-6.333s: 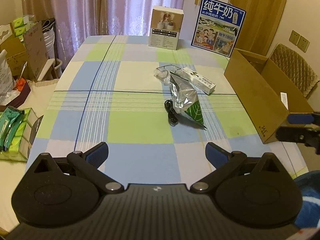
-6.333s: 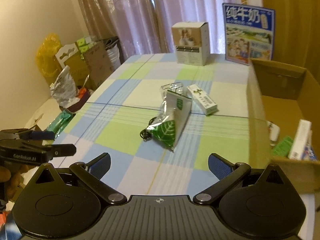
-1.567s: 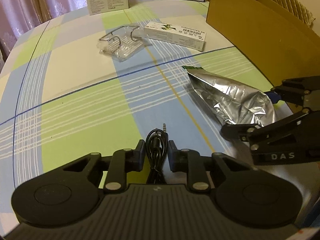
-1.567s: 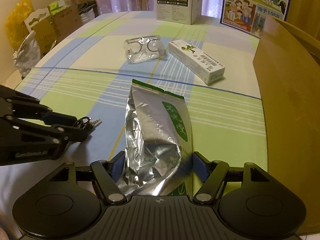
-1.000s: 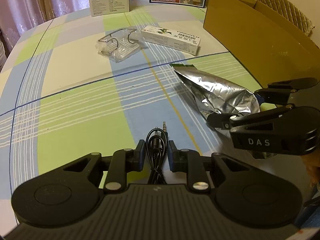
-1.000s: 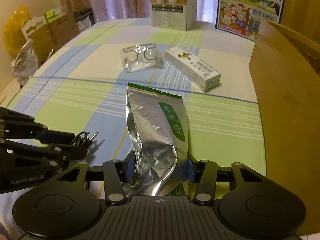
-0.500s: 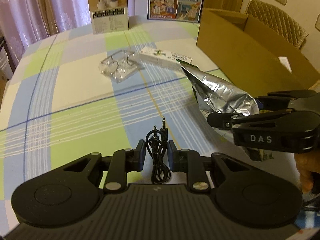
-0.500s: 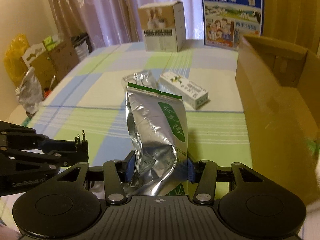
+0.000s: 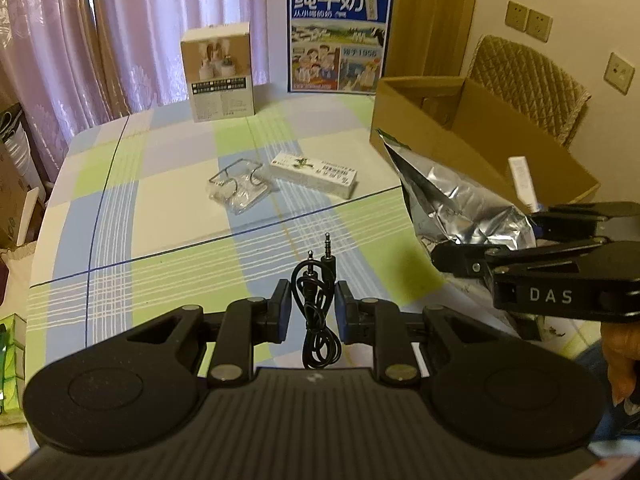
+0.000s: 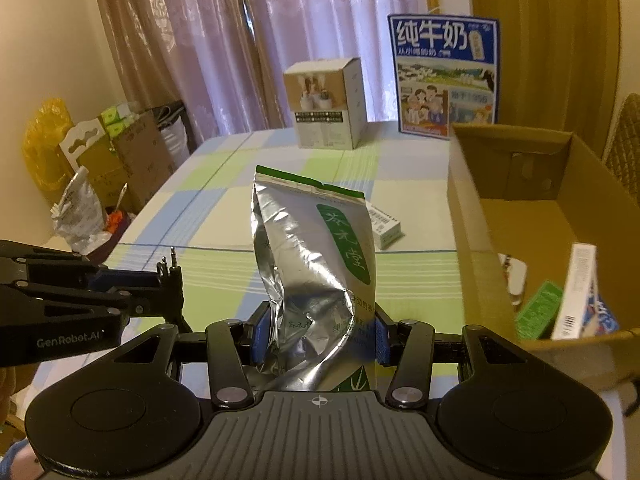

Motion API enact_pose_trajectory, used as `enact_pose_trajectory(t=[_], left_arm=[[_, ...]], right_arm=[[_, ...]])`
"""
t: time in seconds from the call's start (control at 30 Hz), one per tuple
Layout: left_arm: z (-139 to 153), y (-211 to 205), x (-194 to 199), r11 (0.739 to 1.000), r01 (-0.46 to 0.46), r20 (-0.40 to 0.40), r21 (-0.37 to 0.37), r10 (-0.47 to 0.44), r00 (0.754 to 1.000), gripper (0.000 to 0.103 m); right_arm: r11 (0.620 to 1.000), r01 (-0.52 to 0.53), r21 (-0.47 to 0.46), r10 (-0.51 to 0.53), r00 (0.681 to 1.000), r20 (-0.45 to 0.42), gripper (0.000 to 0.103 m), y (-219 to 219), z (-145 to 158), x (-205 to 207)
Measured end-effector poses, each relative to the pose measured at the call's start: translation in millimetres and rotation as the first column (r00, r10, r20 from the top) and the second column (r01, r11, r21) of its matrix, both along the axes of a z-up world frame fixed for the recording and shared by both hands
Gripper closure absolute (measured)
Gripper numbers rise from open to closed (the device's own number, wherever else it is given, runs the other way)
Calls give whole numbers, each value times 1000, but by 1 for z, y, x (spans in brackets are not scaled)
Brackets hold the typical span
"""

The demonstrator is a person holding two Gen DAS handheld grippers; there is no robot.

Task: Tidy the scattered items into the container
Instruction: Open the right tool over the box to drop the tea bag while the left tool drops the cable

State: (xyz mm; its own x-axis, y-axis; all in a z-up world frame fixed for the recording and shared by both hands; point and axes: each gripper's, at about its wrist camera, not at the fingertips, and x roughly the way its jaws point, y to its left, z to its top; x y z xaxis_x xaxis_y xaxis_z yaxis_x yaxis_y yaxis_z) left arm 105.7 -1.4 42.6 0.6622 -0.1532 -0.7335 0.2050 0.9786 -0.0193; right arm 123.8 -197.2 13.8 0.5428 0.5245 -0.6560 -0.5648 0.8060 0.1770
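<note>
1. Foil pouch [image 10: 316,276] & audio cable [image 9: 316,304] are both sitting higher than a sec ago: then they were lying on the counter [image 9: 168,216], now they're hanging clear of it.
2. Right hand-held gripper [image 10: 318,338] is clamping the pouch's lower end, pads pressing in from both sides; left hand-held gripper [image 9: 310,312] is pinching the coiled cable, jaws nearly closed.
3. Meaning for the task: pick-up of 2 items looks done; carry to the cardboard box [image 9: 460,132] is prob. the step underway. Box is standing open to the right, w/ a few packs already inside.
4. White carton [image 9: 314,174] & clear plastic pack [image 9: 240,192] are still lying on the counter, side by side, so tidying is approx. partway.
5. Materials: pouch is crinkly silver foil w/ a green label, creasing where squeezed; cable is thin, black, limp, looped, w/ two metal jack plugs sticking up. Box is plain brown, stiff-walled; counter cloth is checked blue/green/cream.
</note>
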Motion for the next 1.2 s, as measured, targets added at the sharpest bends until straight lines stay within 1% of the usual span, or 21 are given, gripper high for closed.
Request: enact_pose_trajectory(t=[0.3,0.5,0.67,0.83,0.97,1.2], left_arm=[[19,-24,-26,999,8,18,-36,-8,1000,85],[28,-53,-28,997,51,22,-60,-50,999,85],[38,-87,-12,992,92,38,-87,-89,995,85],[50,-127,13,982,136,56,-128,-129,990,85],[54,-159,34,973,171,66,-157,-163,985,85],[45,-200,73,963,188,59,-194,-180,982,85]], right_arm=[[999,32,19,-32,999,17,57,-36,21,-18],[996,87,35,-89,995,49,57,-74,42,-14],[988,154,34,-156,985,77,57,-113,61,4],[981,192,1,-191,976,105,57,-145,73,30],[978,207,-25,-202,972,116,57,-165,77,53],[972,230,-45,-224,969,106,57,-191,72,86]])
